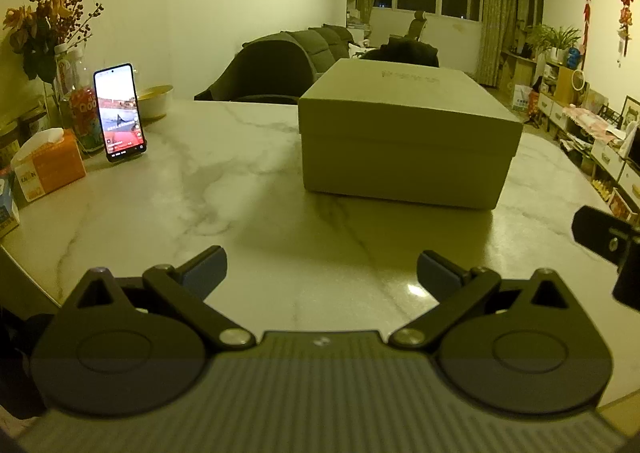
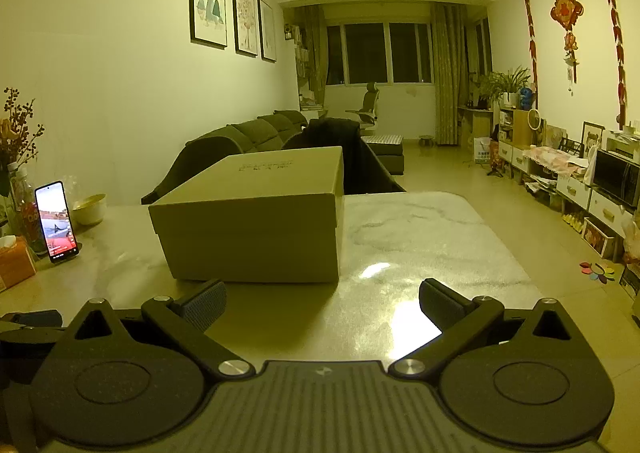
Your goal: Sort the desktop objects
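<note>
A: Left gripper (image 1: 321,273), right gripper (image 2: 322,304)?
B: Both jaws spread wide, empty, ribbed pads.
A: Box (image 1: 404,133)?
B: Matte cardboard, lidded, rectangular, at 12 o'clock on the glossy marble table (image 1: 224,189). Phone (image 1: 119,112) upright at 10.

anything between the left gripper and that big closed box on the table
Nothing visible. Only bare marble table lies between the open left gripper and the closed box; the phone stands well off to the left.
</note>
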